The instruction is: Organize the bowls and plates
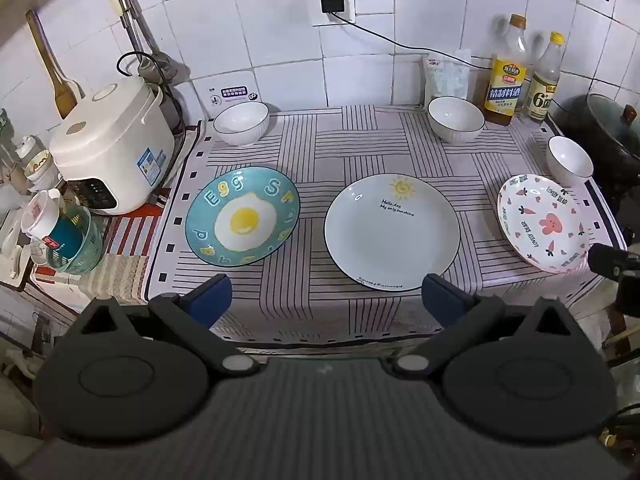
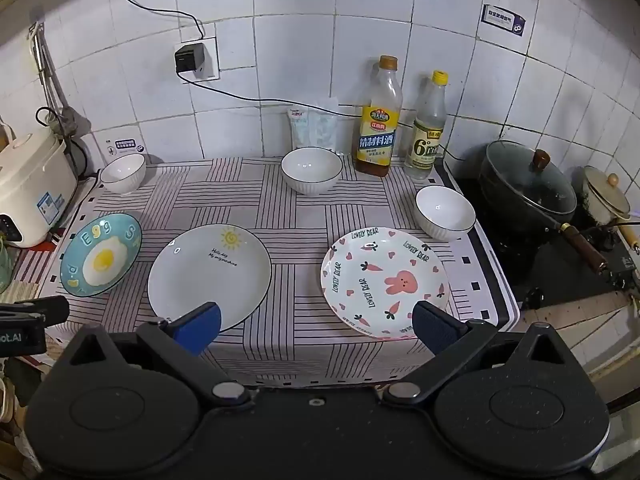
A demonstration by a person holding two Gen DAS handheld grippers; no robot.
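Three plates lie in a row on the striped cloth: a blue egg plate (image 1: 242, 216) (image 2: 101, 254) at the left, a white sun plate (image 1: 392, 232) (image 2: 209, 276) in the middle, a pink rabbit plate (image 1: 545, 222) (image 2: 385, 281) at the right. Behind them stand three white bowls: left (image 1: 241, 123) (image 2: 123, 172), middle (image 1: 456, 119) (image 2: 311, 170), right (image 1: 569, 161) (image 2: 445, 211). My left gripper (image 1: 327, 300) hovers open above the cloth's front edge, between the egg and sun plates. My right gripper (image 2: 317, 327) is open too, between the sun and rabbit plates. Neither holds anything.
A rice cooker (image 1: 112, 148) and a green basket (image 1: 74, 240) stand left of the cloth. Two bottles (image 2: 378, 118) (image 2: 428, 128) and a plastic bag (image 2: 314, 126) line the tiled back wall. A lidded black wok (image 2: 528, 188) and a small pot (image 2: 604, 196) sit on the stove at the right.
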